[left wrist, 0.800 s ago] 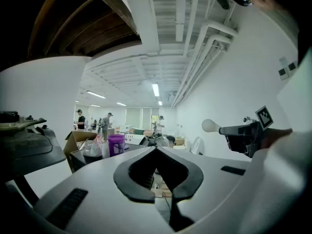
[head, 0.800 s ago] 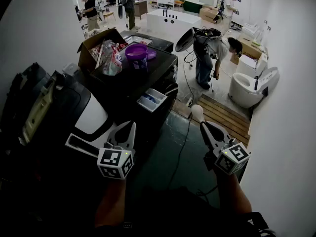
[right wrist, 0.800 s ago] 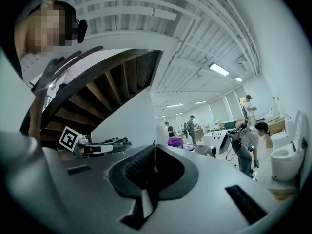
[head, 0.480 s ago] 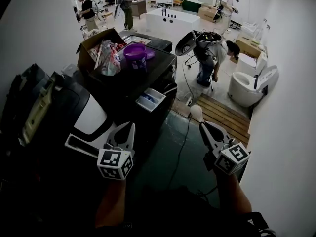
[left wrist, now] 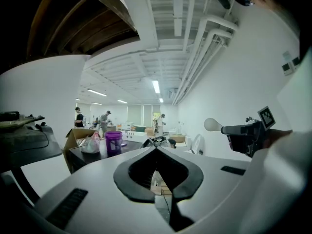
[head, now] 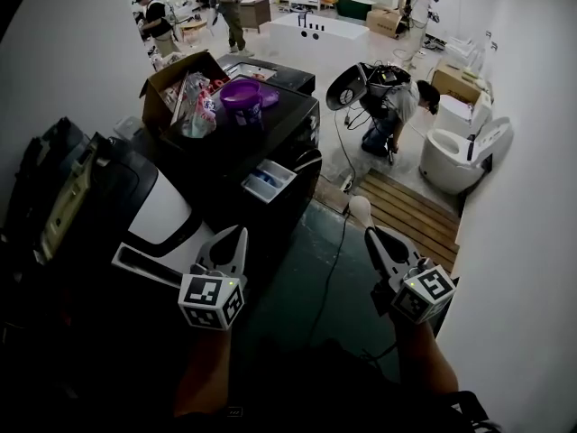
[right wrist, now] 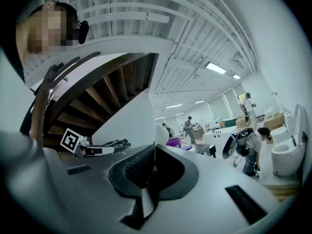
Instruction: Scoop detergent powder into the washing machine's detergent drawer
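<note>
Beyond both tools, a dark washing machine [head: 290, 133] was seen w/ its detergent drawer [head: 268, 180] pulled out at the front. A purple tub [head: 242, 96] was set on its top, a cardboard box [head: 167, 84] just beside. Left tool [head: 236, 237] was closed, nothing betw. its jaws. Right tool [head: 371, 234] was clamped on a white scoop [head: 360, 207], well apart from the drawer.

I can read no words or numbers. The cube [head: 210, 299] on my left hand-held gripper [head: 240, 234] shows only black-and-white squares.
</note>
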`<state>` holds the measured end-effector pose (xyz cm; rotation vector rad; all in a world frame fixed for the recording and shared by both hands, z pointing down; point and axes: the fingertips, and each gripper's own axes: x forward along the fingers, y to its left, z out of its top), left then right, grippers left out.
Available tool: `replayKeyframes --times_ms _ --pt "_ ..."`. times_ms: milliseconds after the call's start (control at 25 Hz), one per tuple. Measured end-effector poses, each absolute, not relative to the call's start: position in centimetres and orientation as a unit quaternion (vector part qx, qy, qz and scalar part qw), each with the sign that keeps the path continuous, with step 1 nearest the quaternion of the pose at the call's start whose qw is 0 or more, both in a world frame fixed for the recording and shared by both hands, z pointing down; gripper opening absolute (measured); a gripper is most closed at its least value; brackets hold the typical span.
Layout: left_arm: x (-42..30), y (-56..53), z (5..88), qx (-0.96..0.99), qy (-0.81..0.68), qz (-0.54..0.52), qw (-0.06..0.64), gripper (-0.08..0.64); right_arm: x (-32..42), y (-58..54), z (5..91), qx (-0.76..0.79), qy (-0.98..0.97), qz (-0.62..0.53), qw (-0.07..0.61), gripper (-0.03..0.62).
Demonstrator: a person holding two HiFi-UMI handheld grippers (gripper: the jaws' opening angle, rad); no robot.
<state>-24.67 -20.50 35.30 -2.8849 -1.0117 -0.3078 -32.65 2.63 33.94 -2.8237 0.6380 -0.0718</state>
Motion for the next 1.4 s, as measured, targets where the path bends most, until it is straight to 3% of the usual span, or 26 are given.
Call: replayKeyframes --times_ms 840,1120,1400 --pt "-26.6 -10.2 36.3 -0.936 -0.335 -0.104 0.042 0.006 -35.1 12.5 36.2 -0.964 0.208 -0.031 0.164 0.02" --pt "-21.8 -9.7 37.4 -0.934 -0.339 -0.109 0.038 0.006 -30.2 11.7 36.7 -0.962 0.221 -0.045 0.153 0.02" --pt "-12.6 -10.7 39.4 -0.939 -0.325 -0.111 0.024 0.006 -21.3 11.7 38.6 -0.962 0.224 -0.077 0.134 0.02"
